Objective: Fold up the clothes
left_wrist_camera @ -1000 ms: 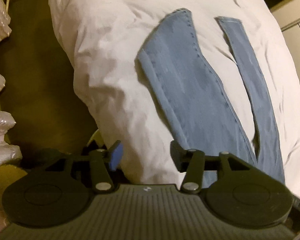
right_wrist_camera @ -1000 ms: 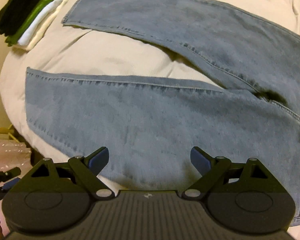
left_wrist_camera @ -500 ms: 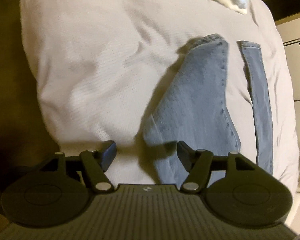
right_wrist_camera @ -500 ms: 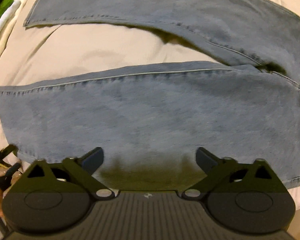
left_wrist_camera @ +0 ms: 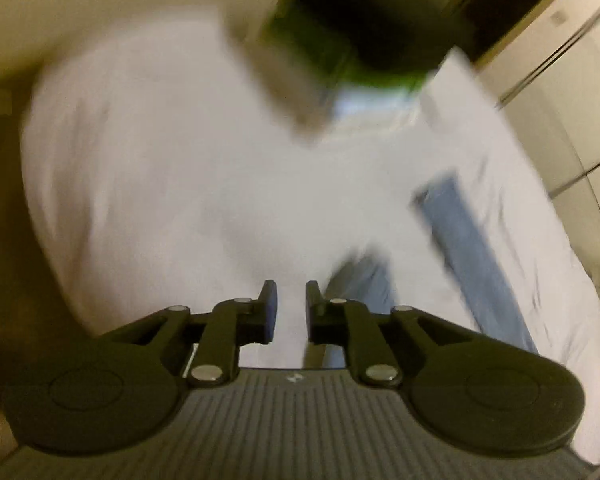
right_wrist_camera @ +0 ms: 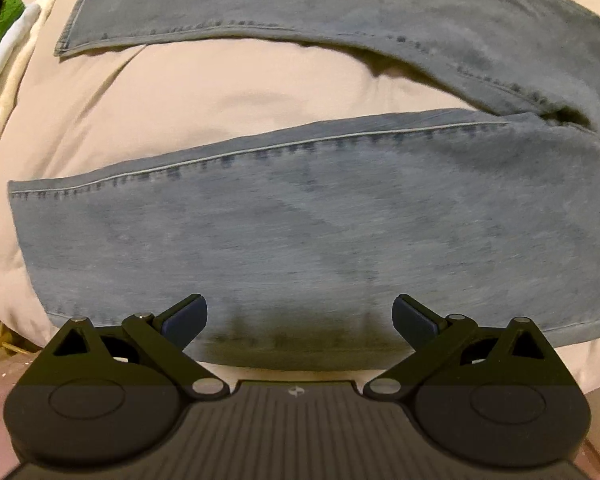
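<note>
Light blue jeans (right_wrist_camera: 300,220) lie flat on a pale bed cover (right_wrist_camera: 220,88), legs spread, the far leg (right_wrist_camera: 300,4) above the near one. My right gripper (right_wrist_camera: 300,308) hangs open wide over the near leg's lower edge, its pads apart from the cloth. The left wrist view is blurred by motion. In it my left gripper (left_wrist_camera: 291,286) is shut down to a narrow slit with only white bed cover (left_wrist_camera: 160,180) showing behind it. The jeans' near cuff (left_wrist_camera: 364,280) lies just to its right and the other leg (left_wrist_camera: 472,248) farther right.
A stack of folded clothes (left_wrist_camera: 340,48), black, green and white, sits at the bed's far end, also seen as the stack (right_wrist_camera: 4,52) at the left edge. Cupboard doors (left_wrist_camera: 560,80) stand beyond the bed. The bed's edge drops to a dark floor (left_wrist_camera: 4,240) on the left.
My left gripper swept off the jeans cuff toward bare bed cover and its jaws closed from half open. My right gripper slid along the near leg and its jaws widened slightly.
</note>
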A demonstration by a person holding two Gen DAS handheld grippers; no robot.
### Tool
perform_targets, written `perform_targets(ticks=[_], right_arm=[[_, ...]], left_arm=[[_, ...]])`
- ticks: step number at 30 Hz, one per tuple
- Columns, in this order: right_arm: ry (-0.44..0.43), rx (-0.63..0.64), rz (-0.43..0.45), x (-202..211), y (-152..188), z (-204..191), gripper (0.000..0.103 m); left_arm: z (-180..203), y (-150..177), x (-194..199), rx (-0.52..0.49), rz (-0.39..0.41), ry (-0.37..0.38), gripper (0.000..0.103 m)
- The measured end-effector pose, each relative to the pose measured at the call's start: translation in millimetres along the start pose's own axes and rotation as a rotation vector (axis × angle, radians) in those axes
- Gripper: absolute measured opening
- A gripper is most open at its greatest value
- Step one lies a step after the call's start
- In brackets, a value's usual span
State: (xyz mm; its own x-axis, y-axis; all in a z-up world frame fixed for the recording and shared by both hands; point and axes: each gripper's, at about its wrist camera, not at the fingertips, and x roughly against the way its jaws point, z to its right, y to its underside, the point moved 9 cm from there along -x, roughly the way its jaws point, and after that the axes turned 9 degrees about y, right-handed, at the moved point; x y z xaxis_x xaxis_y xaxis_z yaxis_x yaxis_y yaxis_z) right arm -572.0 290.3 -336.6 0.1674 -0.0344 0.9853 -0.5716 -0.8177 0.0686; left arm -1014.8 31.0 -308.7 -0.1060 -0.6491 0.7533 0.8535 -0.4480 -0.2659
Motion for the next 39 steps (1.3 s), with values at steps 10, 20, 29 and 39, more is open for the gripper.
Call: perform_targets(ticks=[10,20,29,39], right_arm=[[0.069,0.051,-0.063,-10.9,33.6,25.0,0.101],[0.089,0.168,-0.067,-12.4,30.7,26.9,0.102],[0.028,0.134,-0.045,-12.4,24.8,33.6,0.102],[0.033,0.007,-0.087,-18.3,42.1,57.5,0.102]], left_arm=[[-12.2,97.1,-77.5,0.339,-0.216,0.218,0.037],[103.2,61.8,-31.1,-0.225,-0.018,0.274,0.004],[19.0,72.2,-46.7,-0.408,-0.132,-0.313,0.024],[-16.6,51.5,-86.0,0.061,-0.186,-0.006,0.034]])
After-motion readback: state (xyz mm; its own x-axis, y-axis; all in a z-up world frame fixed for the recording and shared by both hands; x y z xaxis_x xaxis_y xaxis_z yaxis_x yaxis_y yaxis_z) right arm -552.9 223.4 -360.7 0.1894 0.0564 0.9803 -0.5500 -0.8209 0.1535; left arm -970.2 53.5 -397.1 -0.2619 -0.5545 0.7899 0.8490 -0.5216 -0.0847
